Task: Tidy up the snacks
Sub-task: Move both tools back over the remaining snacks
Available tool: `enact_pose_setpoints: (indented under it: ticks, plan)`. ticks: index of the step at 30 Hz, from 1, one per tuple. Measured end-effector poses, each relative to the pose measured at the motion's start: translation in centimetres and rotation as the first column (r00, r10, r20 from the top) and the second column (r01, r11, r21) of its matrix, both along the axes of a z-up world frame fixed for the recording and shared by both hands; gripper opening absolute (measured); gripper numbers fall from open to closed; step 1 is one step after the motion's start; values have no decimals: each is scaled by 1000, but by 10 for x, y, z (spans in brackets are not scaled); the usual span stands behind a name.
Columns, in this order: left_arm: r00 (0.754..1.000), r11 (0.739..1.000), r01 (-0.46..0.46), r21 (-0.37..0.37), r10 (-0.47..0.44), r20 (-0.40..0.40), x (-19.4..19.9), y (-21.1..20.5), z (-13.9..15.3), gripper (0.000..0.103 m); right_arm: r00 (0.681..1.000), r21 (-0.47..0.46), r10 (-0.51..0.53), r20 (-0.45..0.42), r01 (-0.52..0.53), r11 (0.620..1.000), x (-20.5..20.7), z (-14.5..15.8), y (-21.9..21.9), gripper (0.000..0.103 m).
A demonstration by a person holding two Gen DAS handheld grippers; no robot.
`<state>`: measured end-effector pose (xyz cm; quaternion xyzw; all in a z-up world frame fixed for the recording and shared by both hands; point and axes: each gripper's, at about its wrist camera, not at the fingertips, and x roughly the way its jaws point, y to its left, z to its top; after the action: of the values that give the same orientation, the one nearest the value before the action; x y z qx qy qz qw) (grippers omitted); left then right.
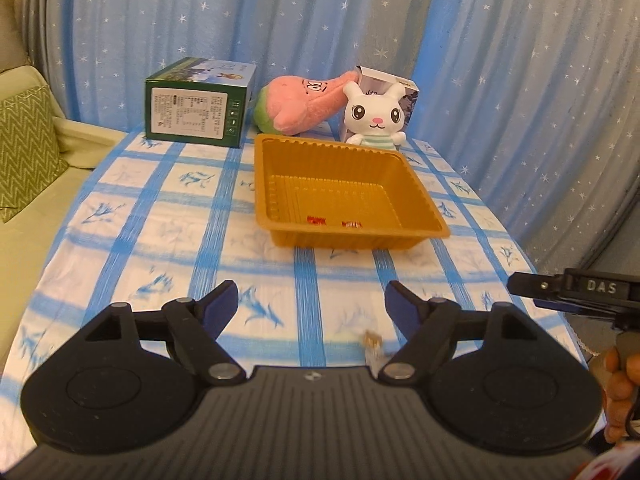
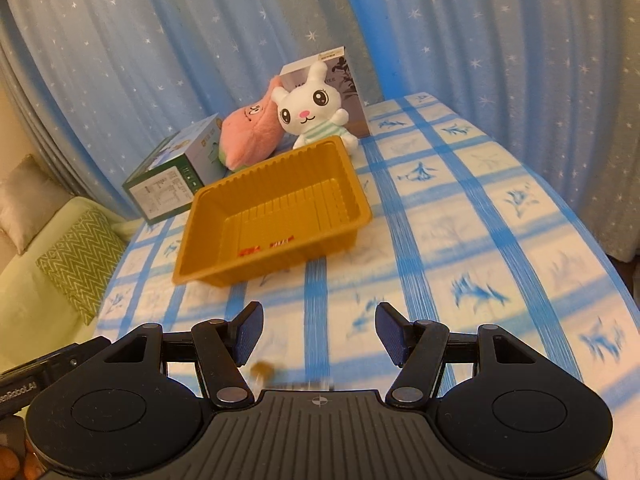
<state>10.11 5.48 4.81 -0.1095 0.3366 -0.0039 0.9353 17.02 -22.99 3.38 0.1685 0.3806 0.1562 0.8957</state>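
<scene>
Left wrist view: a blue-checked tablecloth [image 1: 160, 216] lies before a starred blue curtain [image 1: 500, 80]. One gold tray [image 1: 416, 184] sits centre, long axis left to right. Two red-wrapped snacks [image 1: 334, 222] lie side by side against its near wall. One small snack [image 1: 372, 340], blurred, lies near. The left gripper [image 1: 312, 304] has spread jaws, nothing between.

Right wrist view: the right gripper [image 2: 318, 334] has spread jaws, empty. The tray's long axis runs near-left to far-right.
</scene>
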Motion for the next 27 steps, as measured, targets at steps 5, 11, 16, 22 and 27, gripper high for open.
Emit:
enact_pose_setpoints:
  ticks: [5,11,16,22,27]
  plan:
    - [1000,1000,5,15,-5,-14,-34,-2,-4,78,1000,1,3,-4,-3,1000,-43,-1,-2,62]
    - [998,998,54,41,-53,-34,-64,-9,-12,78,999,-5,6,-32,-6,1000,-76,-10,-3,62]
    - [994,994,92,62,-88,-58,-77,-14,-24,76,998,-14,7,-56,-8,1000,-91,-19,-6,62]
    - [988,987,135,89,-127,-84,-81,-20,-37,70,997,-33,14,-78,-17,999,-101,-30,-4,62]
    - [976,974,192,118,-177,-127,-77,-25,-52,58,996,-41,20,-92,-24,999,-102,-38,-2,62]
